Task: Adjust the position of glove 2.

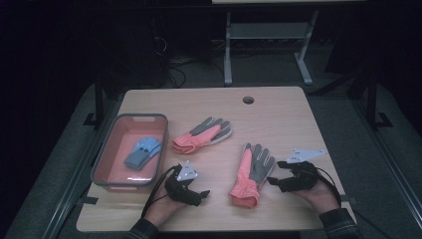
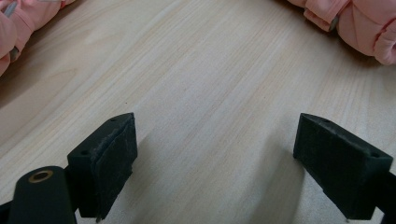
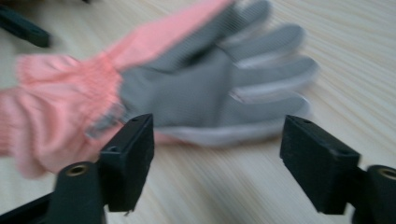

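Near glove [image 1: 250,172] lies cuff-toward-me just left of my right gripper [image 1: 273,181], jaws spread, nothing pinched yet.

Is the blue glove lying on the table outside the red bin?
No, in the high view the blue glove lies inside the red bin, while two pink-and-grey gloves lie on the table.

The high view is dim, its surroundings almost black, with only the table [image 1: 278,119] lit. Both gripper views are brighter; motion blur smears the glove [image 3: 196,88] in the right gripper view.
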The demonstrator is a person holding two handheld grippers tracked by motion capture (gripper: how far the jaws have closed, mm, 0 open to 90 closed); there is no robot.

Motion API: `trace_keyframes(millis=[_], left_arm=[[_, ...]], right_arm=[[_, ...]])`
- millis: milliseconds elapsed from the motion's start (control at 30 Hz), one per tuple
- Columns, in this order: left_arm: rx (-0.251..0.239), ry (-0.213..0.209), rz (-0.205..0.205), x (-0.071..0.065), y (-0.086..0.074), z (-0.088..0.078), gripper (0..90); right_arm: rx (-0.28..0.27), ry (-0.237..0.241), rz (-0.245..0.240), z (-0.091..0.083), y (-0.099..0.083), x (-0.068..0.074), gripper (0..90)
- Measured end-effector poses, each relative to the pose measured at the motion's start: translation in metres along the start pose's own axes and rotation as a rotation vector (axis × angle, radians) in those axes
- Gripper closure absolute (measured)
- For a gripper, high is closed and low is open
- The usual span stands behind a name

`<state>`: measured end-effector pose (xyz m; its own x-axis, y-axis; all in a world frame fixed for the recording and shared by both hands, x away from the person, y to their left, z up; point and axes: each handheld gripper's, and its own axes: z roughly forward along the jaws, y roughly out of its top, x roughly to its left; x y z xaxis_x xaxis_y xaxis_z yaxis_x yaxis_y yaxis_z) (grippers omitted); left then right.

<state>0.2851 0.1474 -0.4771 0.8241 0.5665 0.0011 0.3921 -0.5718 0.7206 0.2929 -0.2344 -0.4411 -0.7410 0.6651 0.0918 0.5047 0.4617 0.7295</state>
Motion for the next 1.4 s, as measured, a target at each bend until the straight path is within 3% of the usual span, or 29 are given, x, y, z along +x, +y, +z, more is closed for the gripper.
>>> trace_keyframes(millis=[267,400,600,767,1000,1400], left_arm=[[-0.006,0.008,-0.022,-0.001,0.0,0.0,15.1],[0.011,0.02,-0.038,0.0,0.004,-0.002,26.3],[0.035,0.008,-0.054,0.005,0.013,-0.005,53.5],[0.036,0.004,-0.089,0.007,0.027,-0.011,88.5],[0.024,0.037,-0.139,0.017,0.048,-0.017,89.7],[-0.01,0.143,-0.174,0.061,0.093,-0.013,89.8]], right_arm=[[0.02,-0.098,0.048,0.001,-0.026,-0.013,14.0],[0.032,-0.128,0.041,0.005,-0.032,-0.014,13.6],[0.051,-0.14,0.043,0.011,-0.038,-0.015,11.9],[0.03,-0.135,0.056,0.012,-0.041,-0.016,8.9],[0.016,-0.135,0.058,0.013,-0.042,-0.016,8.3],[0.014,-0.136,0.059,0.013,-0.042,-0.016,8.3]])
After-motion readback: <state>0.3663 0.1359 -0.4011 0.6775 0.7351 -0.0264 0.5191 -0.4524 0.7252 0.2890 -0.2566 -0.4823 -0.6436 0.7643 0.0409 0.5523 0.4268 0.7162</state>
